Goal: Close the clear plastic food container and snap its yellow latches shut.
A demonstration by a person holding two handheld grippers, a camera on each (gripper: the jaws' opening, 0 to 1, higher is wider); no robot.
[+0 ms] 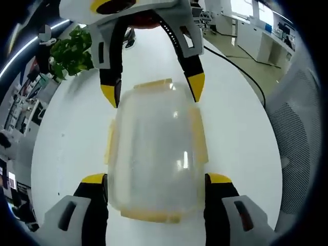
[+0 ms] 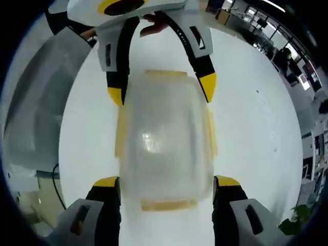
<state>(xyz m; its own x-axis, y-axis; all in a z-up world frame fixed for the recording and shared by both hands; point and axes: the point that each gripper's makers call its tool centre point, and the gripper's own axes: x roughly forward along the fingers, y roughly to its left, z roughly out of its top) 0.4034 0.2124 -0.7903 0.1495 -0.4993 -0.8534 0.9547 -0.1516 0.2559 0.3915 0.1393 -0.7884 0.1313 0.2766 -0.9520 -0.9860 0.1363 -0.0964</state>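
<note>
Clear plastic food container [image 1: 154,154] sits on the white tabletop [image 1: 72,138], lid on, directly between your two tongs. Its yellow latches [image 1: 199,138] run along all four edges; whether they are snapped down you cannot tell from either view.

Left gripper view: your left tongs [image 1: 156,179] stand spread wide, one yellow-tipped jaw on each side of the container's near end, right beside its walls — contact cannot be judged. The right tongs [image 1: 152,93] enter from the top of the view, also spread, their yellow tips at the two corners of the container's far end.

Right gripper view: same arrangement seen from the opposite end. Your right tongs [image 2: 166,183] straddle the near end of the container [image 2: 164,138], jaws apart. The left tongs [image 2: 161,91] flank the far end, tips by the corners. A hand [image 2: 154,23] shows behind them.

Around the scene — a green potted plant [image 1: 69,51] beyond the tabletop's edge, a black cable [image 1: 241,69] across the floor, and a grey mesh chair back [image 1: 300,133] just off the tabletop.
</note>
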